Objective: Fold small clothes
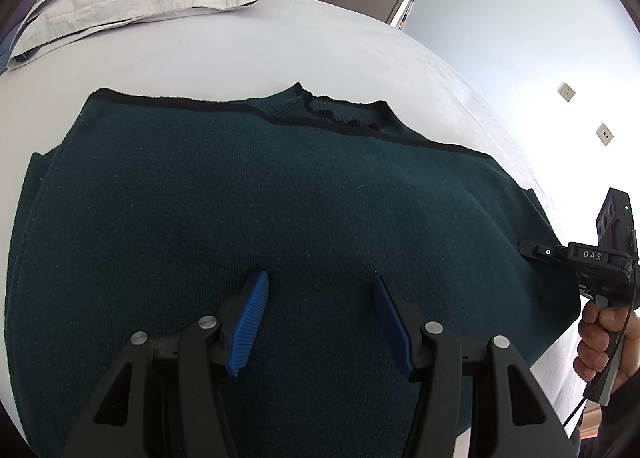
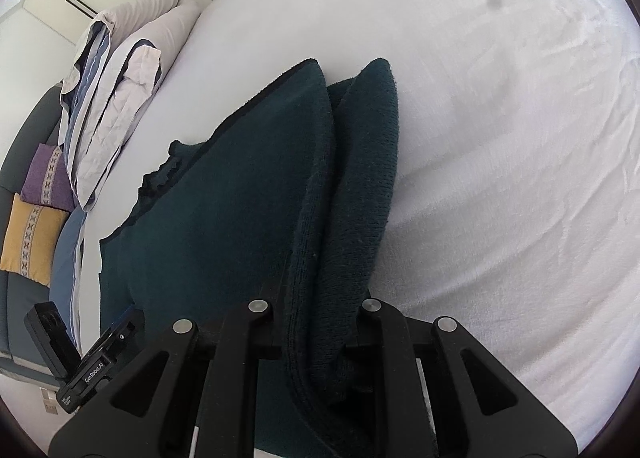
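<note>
From the left wrist, a dark green sweater (image 1: 280, 197) lies flat on the white bed (image 1: 280, 37), collar at the far edge. The left gripper (image 1: 320, 318) hovers over its near part, blue pads (image 1: 248, 322) spread with nothing between them. At the right edge a hand (image 1: 600, 342) holds the other tool.

From the right wrist, the right gripper (image 2: 320, 322) is pressed together — pinching a raised fold of the sweater (image 2: 240, 197). Folded bedding (image 2: 120, 97) sits far left.

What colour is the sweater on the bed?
Dark green sweater, black trim at the top; clearest in the left wrist view.
</note>
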A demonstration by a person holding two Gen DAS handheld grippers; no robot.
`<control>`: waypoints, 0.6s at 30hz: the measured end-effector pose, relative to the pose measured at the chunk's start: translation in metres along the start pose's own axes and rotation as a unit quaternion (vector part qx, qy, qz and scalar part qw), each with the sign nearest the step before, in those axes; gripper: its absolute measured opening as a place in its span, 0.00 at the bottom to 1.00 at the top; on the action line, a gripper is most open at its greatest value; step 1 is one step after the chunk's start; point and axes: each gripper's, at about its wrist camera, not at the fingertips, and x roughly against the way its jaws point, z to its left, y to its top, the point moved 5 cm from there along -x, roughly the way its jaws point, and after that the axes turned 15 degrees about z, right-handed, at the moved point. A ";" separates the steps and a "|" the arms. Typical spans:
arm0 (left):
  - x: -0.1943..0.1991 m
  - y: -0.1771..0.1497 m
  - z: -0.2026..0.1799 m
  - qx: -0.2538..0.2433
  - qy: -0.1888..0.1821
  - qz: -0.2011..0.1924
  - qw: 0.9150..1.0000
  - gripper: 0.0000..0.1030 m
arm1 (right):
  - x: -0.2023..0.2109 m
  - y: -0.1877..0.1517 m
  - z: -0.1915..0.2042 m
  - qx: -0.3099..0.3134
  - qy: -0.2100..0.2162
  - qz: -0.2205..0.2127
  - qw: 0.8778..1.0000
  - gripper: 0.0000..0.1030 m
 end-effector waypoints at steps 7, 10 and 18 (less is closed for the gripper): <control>0.014 0.007 0.014 0.048 -0.073 0.018 0.996 0.56 | 0.024 -0.003 0.057 0.065 -0.028 -0.017 0.997 0.12; 0.029 0.011 0.026 0.087 -0.121 0.019 0.989 0.58 | 0.031 -0.010 0.103 0.106 -0.017 -0.017 0.994 0.12; 0.052 0.019 0.082 0.193 -0.263 0.006 0.945 0.70 | -0.023 -0.061 0.231 0.284 -0.097 0.028 0.953 0.12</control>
